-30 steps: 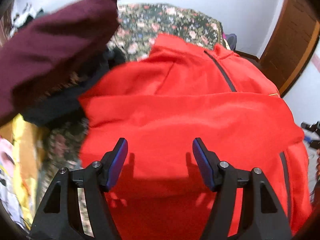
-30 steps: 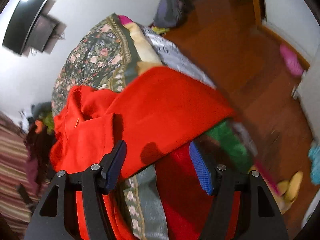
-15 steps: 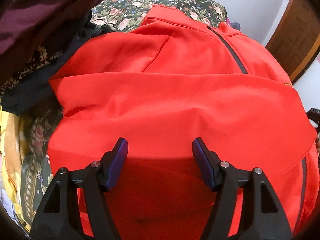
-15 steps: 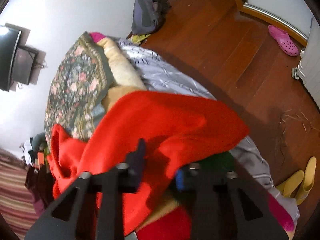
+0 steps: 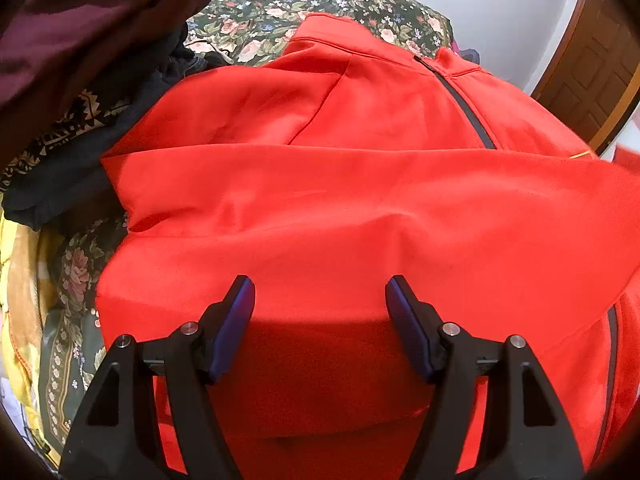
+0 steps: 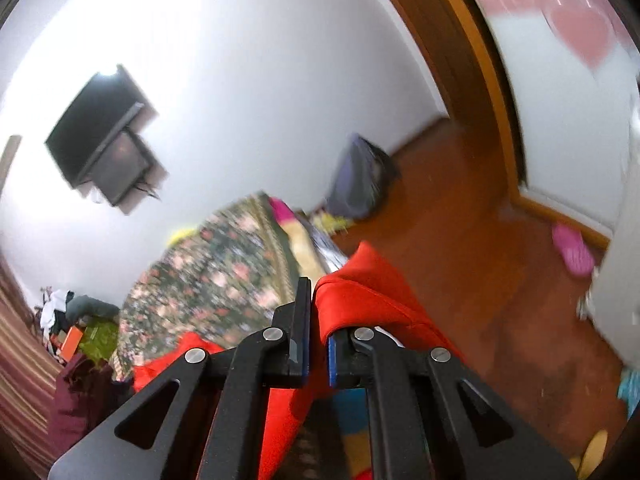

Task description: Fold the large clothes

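**A:** Where's the garment?

**B:** The bright red zip-neck fleece jacket (image 5: 360, 208) lies spread over the bed with the dark green floral bedspread (image 5: 320, 4), collar towards the white wall. A fold of red cloth crosses its middle, and a dark zipper (image 5: 460, 100) runs down from the collar.

**A:** And the left hand-held gripper (image 5: 320, 304)?

**B:** Its blue-padded fingers (image 5: 236, 320) are spread wide over the near part of the jacket, nothing between them.

**A:** The right one?

**B:** The right hand-held gripper (image 6: 316, 316) is pressed together, pinching a bunched corner of the red jacket (image 6: 360, 292), which stands up above the fingertips. That view is blurred.

**A:** Anything else nearby?

**B:** A maroon garment (image 5: 80, 28) and dark clothes (image 5: 60, 176) are piled at the jacket's left. In the right view: a wall-mounted black television (image 6: 100, 136), a reddish wooden floor (image 6: 480, 260), and a pink slipper (image 6: 572, 248).
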